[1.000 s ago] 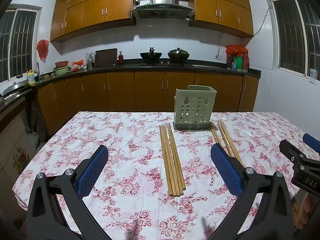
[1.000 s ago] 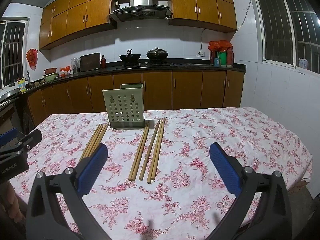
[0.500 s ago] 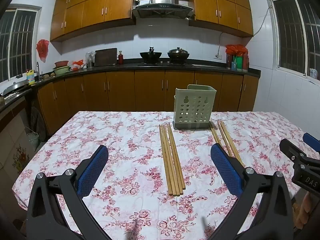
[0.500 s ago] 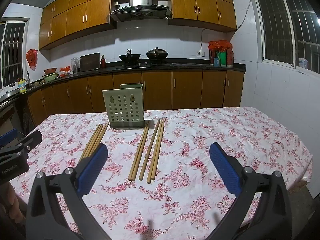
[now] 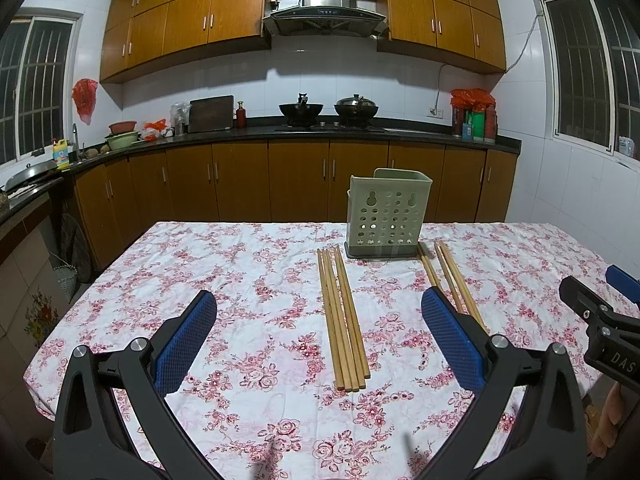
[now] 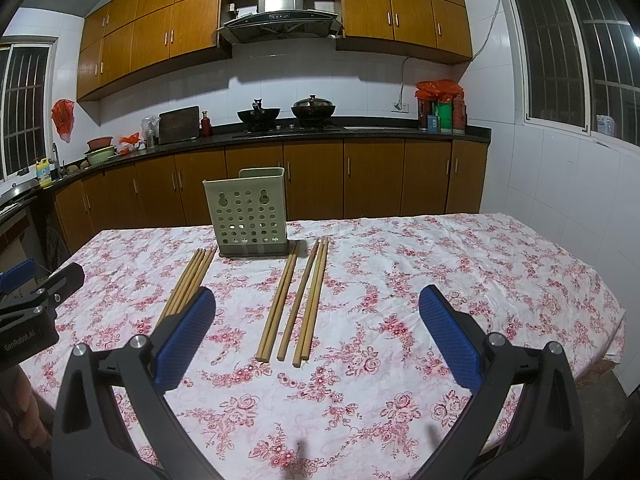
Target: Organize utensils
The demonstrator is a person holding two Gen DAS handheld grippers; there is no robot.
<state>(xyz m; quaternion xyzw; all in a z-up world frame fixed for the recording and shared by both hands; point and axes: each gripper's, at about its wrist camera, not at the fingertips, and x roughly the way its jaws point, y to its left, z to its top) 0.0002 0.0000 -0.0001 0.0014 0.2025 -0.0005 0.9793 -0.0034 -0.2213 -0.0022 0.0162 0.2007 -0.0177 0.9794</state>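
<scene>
A pale green perforated utensil holder (image 5: 389,213) stands upright on the floral tablecloth (image 5: 248,280); it also shows in the right wrist view (image 6: 251,211). A bundle of wooden chopsticks (image 5: 342,316) lies left of the holder, and it shows in the right wrist view (image 6: 188,284). A second group of chopsticks (image 6: 294,300) lies right of it, partly hidden by a finger in the left wrist view (image 5: 452,276). My left gripper (image 5: 318,316) is open and empty above the near table. My right gripper (image 6: 316,312) is open and empty too.
The table's near edge runs close under both grippers. The right gripper's body (image 5: 600,320) shows at the right edge of the left wrist view. Brown kitchen cabinets (image 5: 296,180) and a counter with two woks (image 5: 328,110) stand behind the table.
</scene>
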